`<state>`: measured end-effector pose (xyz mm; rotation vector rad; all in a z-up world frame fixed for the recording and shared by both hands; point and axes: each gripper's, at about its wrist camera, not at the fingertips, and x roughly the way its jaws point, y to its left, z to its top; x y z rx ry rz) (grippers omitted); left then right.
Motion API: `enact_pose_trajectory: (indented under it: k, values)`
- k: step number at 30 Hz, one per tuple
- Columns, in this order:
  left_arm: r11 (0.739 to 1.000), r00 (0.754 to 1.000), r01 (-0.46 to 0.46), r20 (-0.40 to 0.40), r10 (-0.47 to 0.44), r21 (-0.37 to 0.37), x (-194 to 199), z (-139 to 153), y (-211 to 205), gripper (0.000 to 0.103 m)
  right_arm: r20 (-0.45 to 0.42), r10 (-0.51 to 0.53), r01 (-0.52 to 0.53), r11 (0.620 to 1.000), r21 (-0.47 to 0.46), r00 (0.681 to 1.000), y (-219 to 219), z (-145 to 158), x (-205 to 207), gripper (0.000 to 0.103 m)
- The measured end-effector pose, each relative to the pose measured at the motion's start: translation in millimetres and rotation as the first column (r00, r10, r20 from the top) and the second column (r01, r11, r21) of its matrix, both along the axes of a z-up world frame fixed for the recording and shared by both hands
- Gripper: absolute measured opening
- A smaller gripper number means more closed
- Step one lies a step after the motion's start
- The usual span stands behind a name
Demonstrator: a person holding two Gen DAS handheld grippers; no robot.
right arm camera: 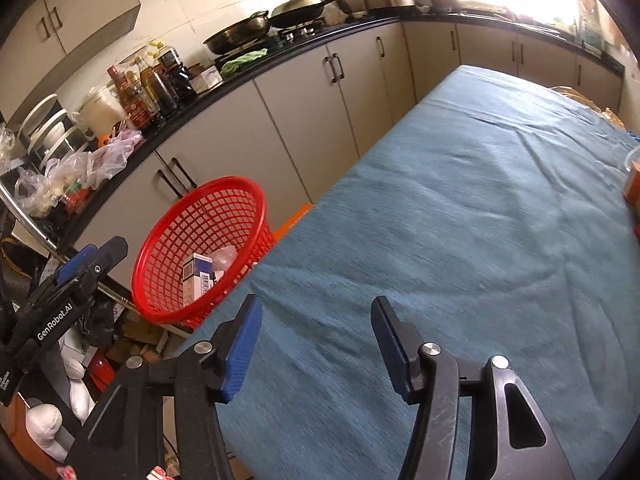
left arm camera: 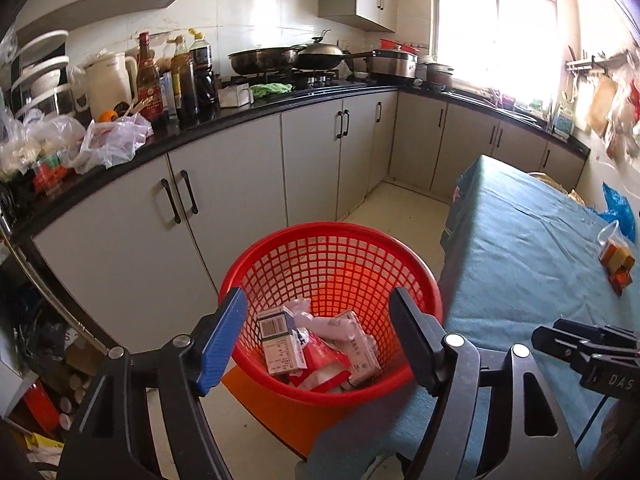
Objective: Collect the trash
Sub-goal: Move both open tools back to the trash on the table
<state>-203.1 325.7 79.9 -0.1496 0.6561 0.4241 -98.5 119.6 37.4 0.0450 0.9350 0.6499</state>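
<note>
Left gripper [left arm camera: 320, 340] jaws apart above red basket [left arm camera: 280, 256], cartons and wrappers [left arm camera: 316, 352] inside, beside blue-clothed table [left arm camera: 520, 256]

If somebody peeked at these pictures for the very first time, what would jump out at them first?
Probably the bright red basket on the floor between the grey cupboards and the table, with boxes and wrappers piled inside. Next, the big blue tablecloth that fills most of the right wrist view. The left gripper hangs open right over the basket, and the right gripper is open above the cloth.
</note>
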Motion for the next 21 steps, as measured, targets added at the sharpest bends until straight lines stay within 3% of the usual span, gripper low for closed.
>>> enact_pose_trajectory:
  k: [14, 21]
  values:
    - [0.996, 0.998, 0.065, -0.002, -0.065, 0.060, -9, 14, -56, 0.078, 0.024, -0.096, 0.095, 0.995, 0.018, 0.995, -73, 5, -16, 0.066]
    - [0.983, 0.984, 0.179, 0.005, -0.179, 0.049, 2, 23, -102, 0.082, 0.012, -0.200, 0.199, 0.980, 0.014, 0.980, -129, 1, -10, 0.068]
